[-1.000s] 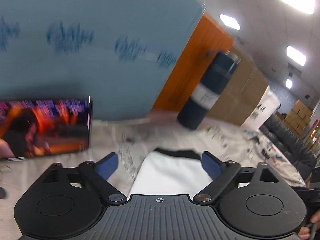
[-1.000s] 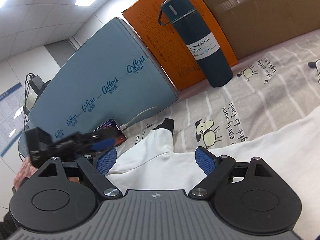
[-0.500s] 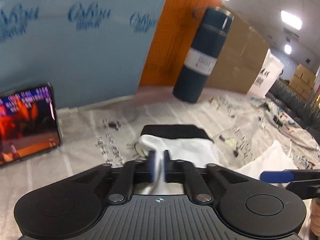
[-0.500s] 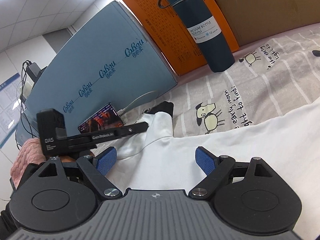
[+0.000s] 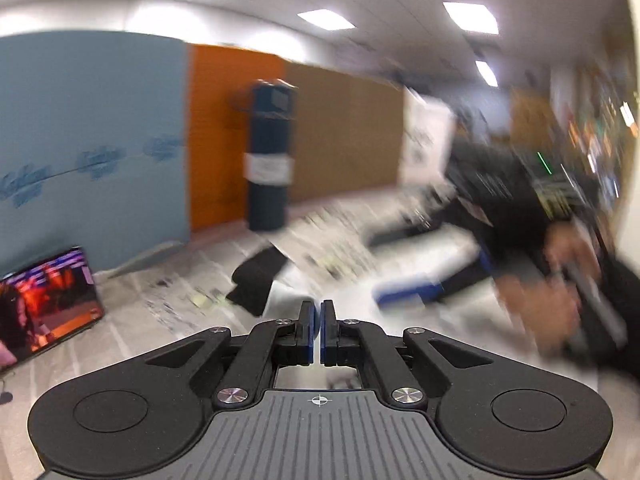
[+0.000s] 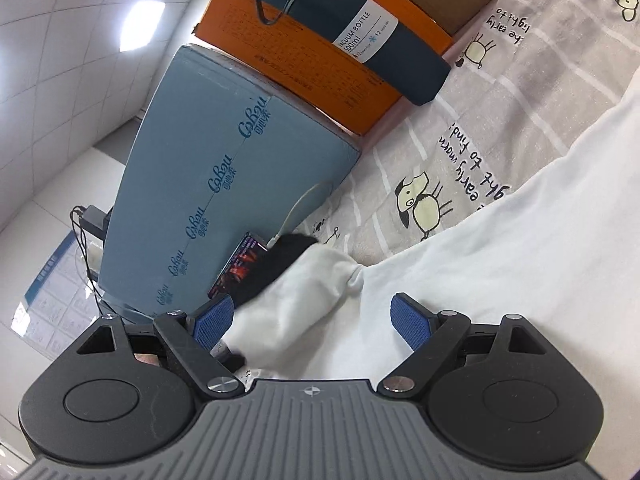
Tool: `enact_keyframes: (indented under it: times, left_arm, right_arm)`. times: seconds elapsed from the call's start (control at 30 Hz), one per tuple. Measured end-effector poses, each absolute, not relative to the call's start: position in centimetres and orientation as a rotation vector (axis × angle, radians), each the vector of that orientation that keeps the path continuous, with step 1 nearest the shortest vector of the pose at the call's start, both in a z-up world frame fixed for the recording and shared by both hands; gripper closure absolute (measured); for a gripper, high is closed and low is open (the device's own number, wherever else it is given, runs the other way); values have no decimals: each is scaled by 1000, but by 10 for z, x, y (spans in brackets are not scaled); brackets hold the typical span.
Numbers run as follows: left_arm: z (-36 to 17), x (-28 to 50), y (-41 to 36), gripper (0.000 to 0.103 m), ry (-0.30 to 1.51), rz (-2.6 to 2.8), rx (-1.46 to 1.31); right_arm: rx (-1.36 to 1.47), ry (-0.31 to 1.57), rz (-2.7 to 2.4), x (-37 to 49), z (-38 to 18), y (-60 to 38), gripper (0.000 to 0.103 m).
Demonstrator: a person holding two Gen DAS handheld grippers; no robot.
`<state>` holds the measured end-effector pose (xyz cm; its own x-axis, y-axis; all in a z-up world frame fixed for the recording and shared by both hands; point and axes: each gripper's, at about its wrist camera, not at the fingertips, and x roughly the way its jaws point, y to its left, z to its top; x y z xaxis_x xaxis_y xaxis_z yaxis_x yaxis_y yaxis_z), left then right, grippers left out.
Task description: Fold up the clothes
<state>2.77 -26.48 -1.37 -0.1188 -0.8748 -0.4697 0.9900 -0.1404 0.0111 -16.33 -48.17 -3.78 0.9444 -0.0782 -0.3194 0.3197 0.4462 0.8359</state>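
Two blue pads of the left gripper (image 5: 319,330) stand pressed together with a thin sliver of white cloth pinched between them; the jaws are clamped on the sleeve (image 6: 304,292) of the white garment (image 6: 520,260). In the right wrist view that sleeve rises off the bench in a bunched fold, its black cuff (image 6: 280,264) at the far end, tilted toward the blue box.

Jaws of the right gripper (image 6: 312,316) stand wide apart, with the lifted sleeve between them and closer to the left pad; neither pad presses on the cloth. The body of the garment spreads flat beneath and to the right of this gripper.

Beyond the sleeve, a phone (image 6: 240,268) with a lit screen lies on the patterned cloth (image 6: 500,80) that covers the bench, just beside the cuff, with a white cable (image 6: 296,208) running from it. Behind the phone stands a tall blue box (image 6: 224,184), then an orange box (image 6: 320,60) with a dark blue vacuum bottle (image 6: 360,36) upright in front of it, and a brown cardboard box (image 5: 344,132) further along.

The left wrist view is heavily blurred; at its right a hand (image 5: 560,280) grips a dark handle.
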Motion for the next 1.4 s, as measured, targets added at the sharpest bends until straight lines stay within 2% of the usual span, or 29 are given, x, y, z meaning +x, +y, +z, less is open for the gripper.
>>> enact_keyframes:
  times: [0.17,0.23,0.33,0.4,0.5,0.6,0.77,1.0,1.07,1.13,1.3,1.37,1.4]
  left_arm:
    - [-29,6,-266,88,325,-1656,647]
    - [-29,9,-271,68,345,-1653,625]
    - [-29,22,-277,55,442,-1662,516]
    - [-29,33,-281,53,533,-1661,415]
    - [-29,49,-288,58,656,-1632,287]
    - [-28,54,-292,103,644,-1598,257]
    - [-15,14,-269,103,286,-1674,459]
    - [-42,-57,-225,101,-158,-1685,1044]
    - [-45,-59,-223,101,-173,-1674,1070]
    - [-45,-54,-225,95,-151,-1662,1030]
    - [-48,-50,-230,94,-120,-1641,971]
    - [-49,-50,-234,87,-132,-1621,955]
    - [-50,-51,-235,78,-143,-1609,948]
  right_arm:
    - [1074,258,-250,-162,-37,-481,18]
    - [1063,266,-252,-161,-38,-480,18]
    - [1064,271,-252,-161,-39,-480,18]
    - [1061,276,-252,-160,-39,-480,18]
    - [1061,280,-253,-160,-39,-480,18]
    - [1068,278,-252,-160,-40,-480,18]
    - [1119,255,-243,-166,-40,-484,18]
    - [1192,263,-206,-175,-39,-483,17]
    - [1207,261,-198,-176,-41,-483,17]
    - [1213,255,-200,-177,-42,-483,18]
    - [1173,296,-213,-174,-41,-477,21]
    - [1152,318,-221,-173,-40,-473,27]
    - [1142,331,-235,-174,-40,-472,33]
